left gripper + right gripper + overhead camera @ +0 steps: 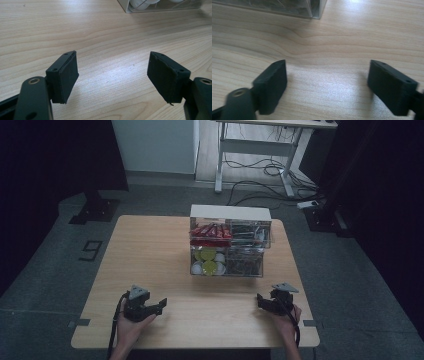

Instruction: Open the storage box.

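A clear plastic organiser box (229, 245) stands at the middle of the wooden table (150, 265). It holds red packets (211, 231) above, green and white round items (208, 261) below on the left, and dark items on the right. My left gripper (156, 306) rests near the front left edge in a hand, open, with bare wood between its pads (67, 76). My right gripper (264, 301) sits near the front right edge, open too, nothing between its pads (273, 85). The box's lower corner (160, 6) lies ahead of the left jaws, and its corner (312, 10) shows ahead of the right jaws.
Bare tabletop lies between the grippers and the box. Beyond the table the grey floor (165, 195) carries cables (260, 180) and a white desk frame (255, 150). Dark stands (95, 207) flank the table at both far corners.
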A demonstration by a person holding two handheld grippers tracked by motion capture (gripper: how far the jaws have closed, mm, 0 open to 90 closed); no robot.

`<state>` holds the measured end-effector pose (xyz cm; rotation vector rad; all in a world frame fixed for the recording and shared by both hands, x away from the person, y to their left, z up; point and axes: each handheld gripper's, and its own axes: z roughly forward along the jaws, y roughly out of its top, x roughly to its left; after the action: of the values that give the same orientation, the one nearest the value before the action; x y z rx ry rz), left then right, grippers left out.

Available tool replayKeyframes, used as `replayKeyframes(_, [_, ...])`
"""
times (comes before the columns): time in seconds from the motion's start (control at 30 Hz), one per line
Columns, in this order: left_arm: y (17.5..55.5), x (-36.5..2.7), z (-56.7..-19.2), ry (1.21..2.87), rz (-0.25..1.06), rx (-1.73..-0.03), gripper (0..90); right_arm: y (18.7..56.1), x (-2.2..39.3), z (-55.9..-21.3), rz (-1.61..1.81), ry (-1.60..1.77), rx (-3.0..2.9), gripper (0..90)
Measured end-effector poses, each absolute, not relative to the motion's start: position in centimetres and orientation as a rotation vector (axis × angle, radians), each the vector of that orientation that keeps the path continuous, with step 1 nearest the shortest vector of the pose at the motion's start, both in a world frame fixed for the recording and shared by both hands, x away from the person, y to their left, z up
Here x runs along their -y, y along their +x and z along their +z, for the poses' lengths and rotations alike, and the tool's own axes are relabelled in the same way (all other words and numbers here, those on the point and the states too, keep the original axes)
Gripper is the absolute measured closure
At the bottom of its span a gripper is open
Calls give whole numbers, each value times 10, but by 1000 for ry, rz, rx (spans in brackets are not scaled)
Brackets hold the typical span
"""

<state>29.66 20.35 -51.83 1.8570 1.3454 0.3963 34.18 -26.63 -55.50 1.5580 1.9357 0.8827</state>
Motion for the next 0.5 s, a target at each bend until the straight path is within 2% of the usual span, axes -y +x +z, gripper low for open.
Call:
replayKeyframes(0.13, [296,-202,-518,1861,392,-1342,250,339,266,-554,912,1522,-1944,361])
replayKeyframes(0.43, [296,-200,-520,1869,386,-1338,249,335,270,-554,969,1525,-1945,481])
replayKeyframes(0.5, [296,-200,-520,1873,387,-1341,249,334,272,-553,1011,1539,-1941,535])
